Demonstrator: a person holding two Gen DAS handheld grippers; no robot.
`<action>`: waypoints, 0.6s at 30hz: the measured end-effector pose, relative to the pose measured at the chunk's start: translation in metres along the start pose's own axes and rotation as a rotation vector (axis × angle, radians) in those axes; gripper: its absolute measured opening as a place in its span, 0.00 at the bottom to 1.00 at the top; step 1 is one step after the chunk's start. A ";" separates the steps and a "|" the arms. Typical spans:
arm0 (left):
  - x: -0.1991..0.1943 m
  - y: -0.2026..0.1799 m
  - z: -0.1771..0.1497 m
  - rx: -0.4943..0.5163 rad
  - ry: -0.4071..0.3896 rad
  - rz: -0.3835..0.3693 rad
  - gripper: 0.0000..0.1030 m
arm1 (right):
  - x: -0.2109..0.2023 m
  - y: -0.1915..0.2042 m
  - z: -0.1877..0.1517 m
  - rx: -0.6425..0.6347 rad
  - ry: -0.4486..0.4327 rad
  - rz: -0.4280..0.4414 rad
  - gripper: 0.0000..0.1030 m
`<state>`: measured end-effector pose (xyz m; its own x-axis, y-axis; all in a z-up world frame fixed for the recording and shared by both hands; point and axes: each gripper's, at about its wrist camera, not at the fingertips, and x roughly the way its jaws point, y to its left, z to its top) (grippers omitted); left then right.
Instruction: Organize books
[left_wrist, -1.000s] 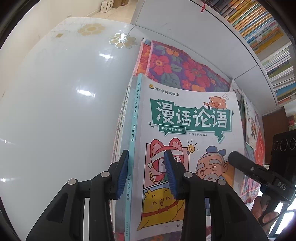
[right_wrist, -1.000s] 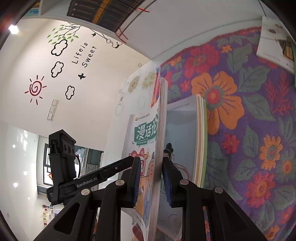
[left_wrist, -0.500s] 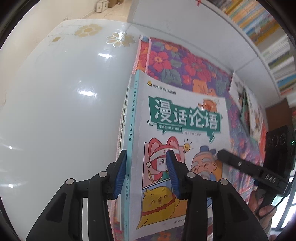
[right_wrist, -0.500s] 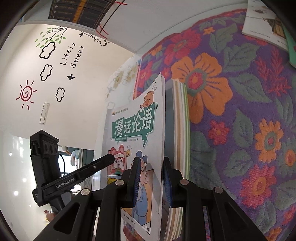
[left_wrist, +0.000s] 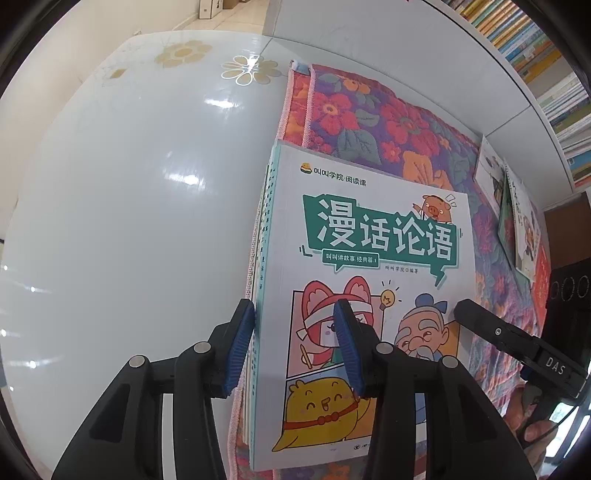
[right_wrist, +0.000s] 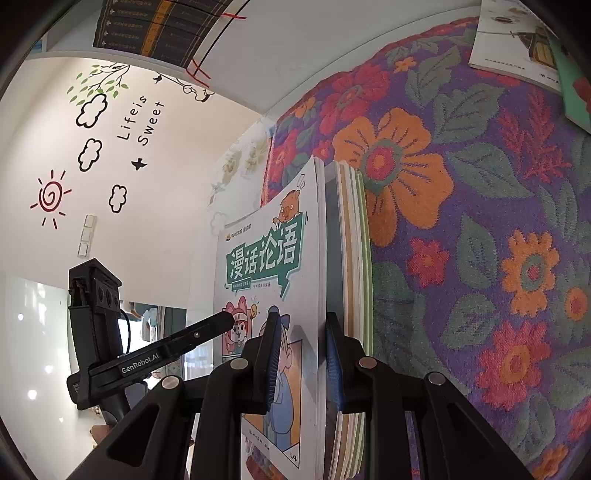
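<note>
Left tongs (left_wrist: 295, 350) wider around book (left_wrist: 369, 295)

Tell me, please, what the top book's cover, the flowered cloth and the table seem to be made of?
Book cover: likely coated paper, smooth, faint sheen.
Cloth: woven towel-like fabric, matte, looped nap.
Table: glossy white, perhaps glass or lacquer; it mirrors the lights.

A glossy white table (left_wrist: 122, 229) with gold flower prints carries a floral cloth (left_wrist: 373, 122) along its shelf-side edge. On the cloth lie a stack of books (left_wrist: 369, 295) and, well apart, two thin booklets (left_wrist: 513, 206).
</note>
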<state>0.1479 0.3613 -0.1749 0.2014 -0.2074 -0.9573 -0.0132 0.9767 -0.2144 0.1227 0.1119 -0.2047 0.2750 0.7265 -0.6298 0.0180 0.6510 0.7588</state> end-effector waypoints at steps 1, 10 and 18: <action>0.000 0.000 0.000 0.002 0.000 0.002 0.40 | 0.001 0.001 -0.001 -0.001 -0.002 -0.002 0.23; 0.000 0.005 0.001 -0.027 0.002 -0.011 0.40 | 0.002 -0.003 -0.003 0.022 -0.009 0.012 0.23; -0.035 0.015 -0.004 -0.091 -0.075 0.035 0.40 | -0.035 -0.007 -0.002 0.022 -0.109 0.012 0.24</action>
<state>0.1371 0.3827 -0.1449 0.2718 -0.1648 -0.9481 -0.1094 0.9736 -0.2006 0.1105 0.0821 -0.1886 0.3778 0.7051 -0.6001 0.0351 0.6368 0.7702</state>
